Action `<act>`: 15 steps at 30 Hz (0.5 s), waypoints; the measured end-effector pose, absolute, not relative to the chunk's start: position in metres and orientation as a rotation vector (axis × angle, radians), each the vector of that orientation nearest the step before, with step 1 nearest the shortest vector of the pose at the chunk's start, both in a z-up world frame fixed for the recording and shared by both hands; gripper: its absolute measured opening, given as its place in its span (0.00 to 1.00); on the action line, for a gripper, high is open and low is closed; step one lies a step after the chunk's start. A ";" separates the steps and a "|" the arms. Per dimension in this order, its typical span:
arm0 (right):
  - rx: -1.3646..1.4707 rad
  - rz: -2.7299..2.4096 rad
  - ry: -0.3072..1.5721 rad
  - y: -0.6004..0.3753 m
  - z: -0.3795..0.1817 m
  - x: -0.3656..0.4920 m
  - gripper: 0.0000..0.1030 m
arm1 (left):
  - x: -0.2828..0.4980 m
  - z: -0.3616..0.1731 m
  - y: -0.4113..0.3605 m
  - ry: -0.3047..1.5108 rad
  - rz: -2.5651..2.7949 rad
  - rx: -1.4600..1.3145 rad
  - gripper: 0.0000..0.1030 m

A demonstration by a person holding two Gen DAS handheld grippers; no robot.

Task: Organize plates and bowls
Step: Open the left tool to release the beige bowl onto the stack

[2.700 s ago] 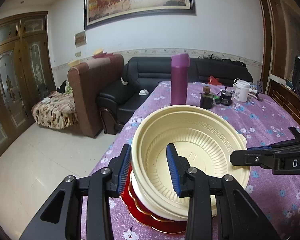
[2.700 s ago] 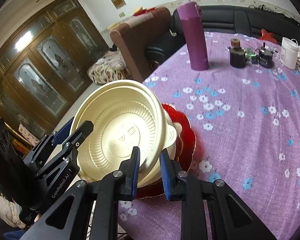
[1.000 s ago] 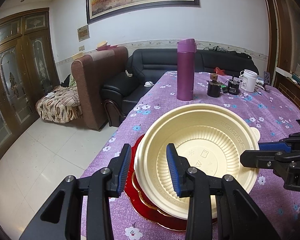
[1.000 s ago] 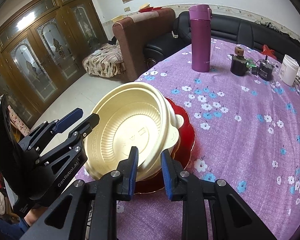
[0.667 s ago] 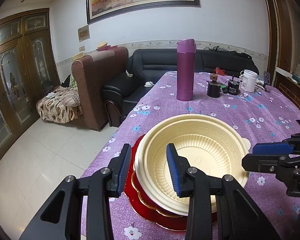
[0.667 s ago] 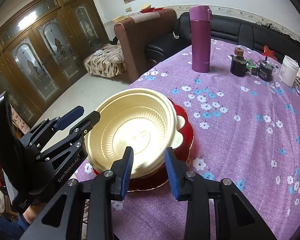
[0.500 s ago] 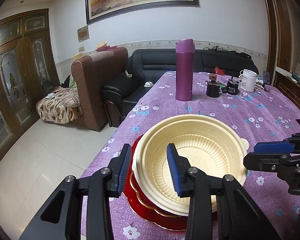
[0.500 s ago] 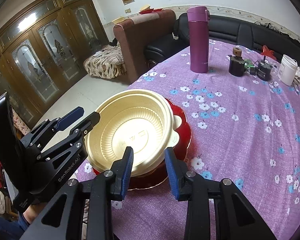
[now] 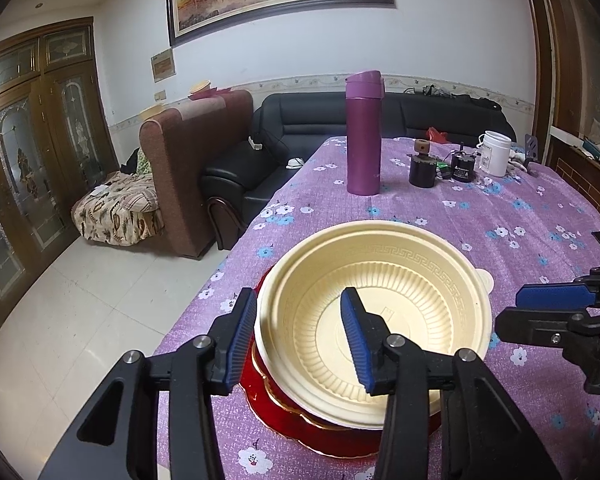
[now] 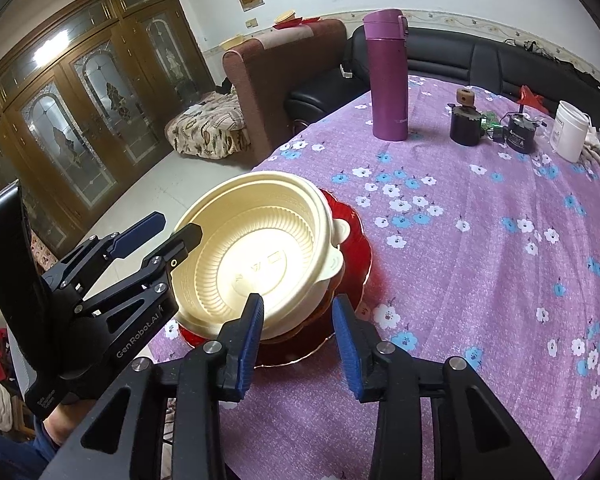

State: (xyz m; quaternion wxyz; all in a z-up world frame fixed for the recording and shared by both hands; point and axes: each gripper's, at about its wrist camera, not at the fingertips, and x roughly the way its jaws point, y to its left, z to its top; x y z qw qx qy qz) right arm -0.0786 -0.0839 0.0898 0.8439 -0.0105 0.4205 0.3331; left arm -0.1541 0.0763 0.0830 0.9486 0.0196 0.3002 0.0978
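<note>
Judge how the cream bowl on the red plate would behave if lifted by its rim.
The cream bowl looks like thin ribbed plastic, so probably light, with a rim that may flex when pinched. It sits nested on other bowls over the red plate, so it could stick or drag one along. Its smooth surface looks somewhat slippery.

Both grippers are black with silver screws and ribbed blue pads on the fingers (image 9: pixel 358 340); the left gripper (image 10: pixel 162 230) bears white "GenRobot.AI" lettering.
</note>
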 end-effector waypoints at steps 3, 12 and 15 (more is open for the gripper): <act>-0.017 0.700 0.885 -0.089 0.088 -0.080 0.39 | -0.154 0.082 0.076 0.611 0.200 0.042 0.43; -0.018 0.689 0.878 -0.096 0.085 -0.083 0.42 | -0.154 0.083 0.075 0.610 0.203 0.044 0.52; -0.013 0.686 0.877 -0.098 0.085 -0.085 0.44 | -0.155 0.081 0.072 0.606 0.207 0.051 0.56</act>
